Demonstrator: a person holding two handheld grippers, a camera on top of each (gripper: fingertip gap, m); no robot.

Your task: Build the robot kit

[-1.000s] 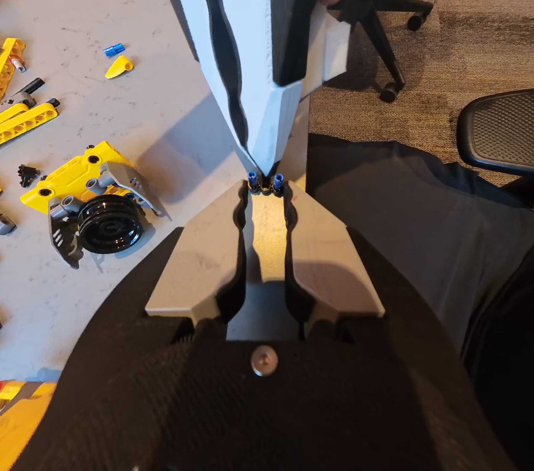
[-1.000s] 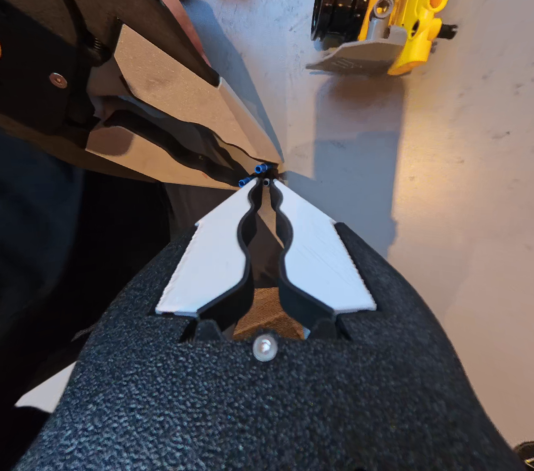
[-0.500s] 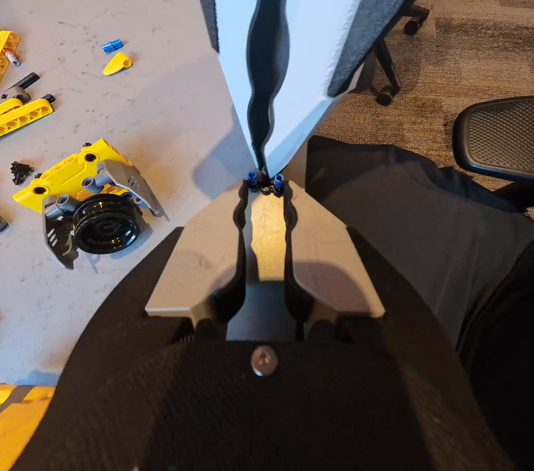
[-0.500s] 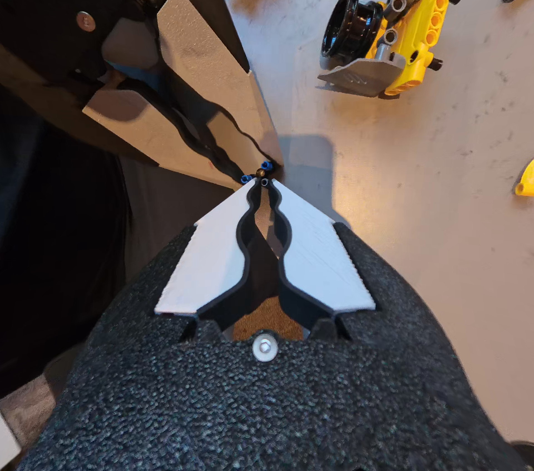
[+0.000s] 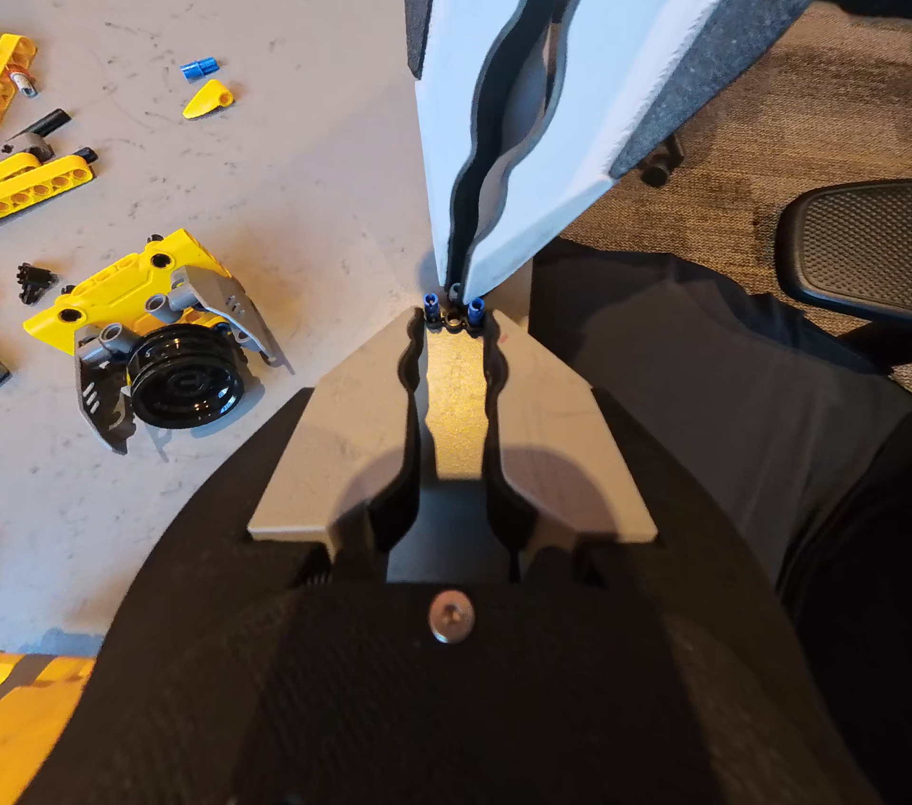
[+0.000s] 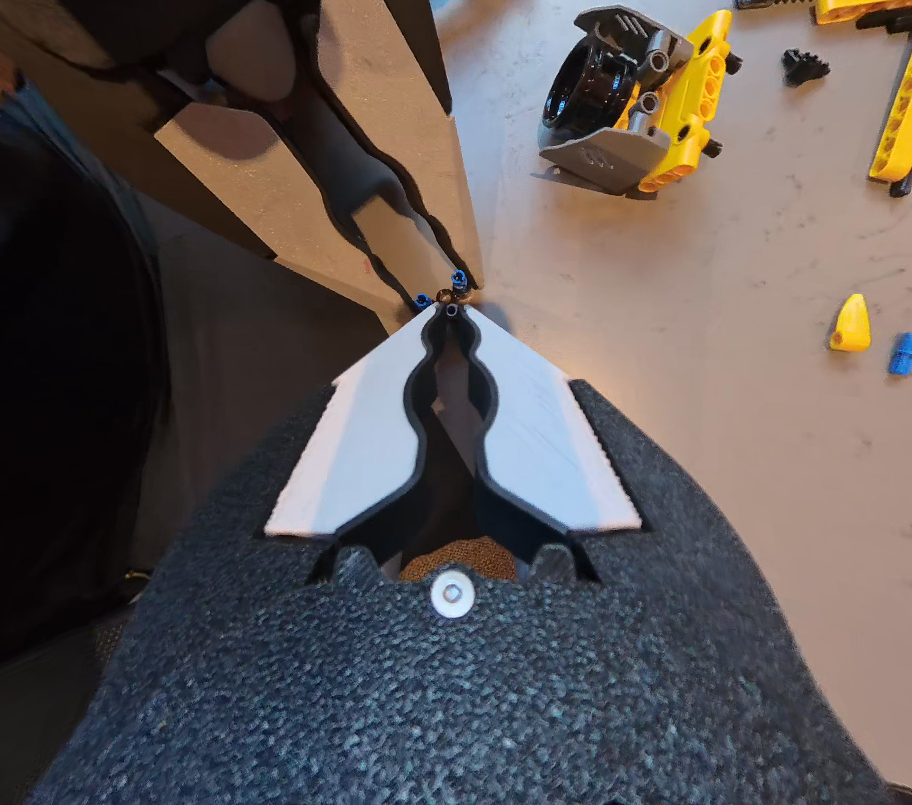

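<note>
My left gripper [image 5: 454, 323], with grey fingers, is shut on a small black connector [image 5: 454, 318] that carries two blue pins [image 5: 431, 303]. It holds it just above the table's near edge. My right gripper [image 6: 451, 312], with white fingers, is shut on a small grey pin [image 6: 451, 310]. Its tip meets the connector's middle hole [image 6: 445, 295] between the blue pins. In the left wrist view the right gripper [image 5: 458, 288] comes down from above. In the right wrist view the left gripper [image 6: 444, 288] reaches in from the upper left.
On the grey table [image 5: 296, 140] lie a yellow and grey assembly with a black wheel [image 5: 163, 337] [image 6: 641, 100], a loose blue pin [image 5: 199, 69], a yellow cone piece [image 5: 209, 99] and yellow beams [image 5: 44, 182]. A person's dark trouser leg [image 5: 715, 386] and an office chair [image 5: 849, 248] are beyond the edge. The grippers are tip to tip, or close to it.
My right gripper has swung round the contact point, from leaning left to leaning right in the left wrist view. Both tips stay together. My left gripper has hardly moved.
</note>
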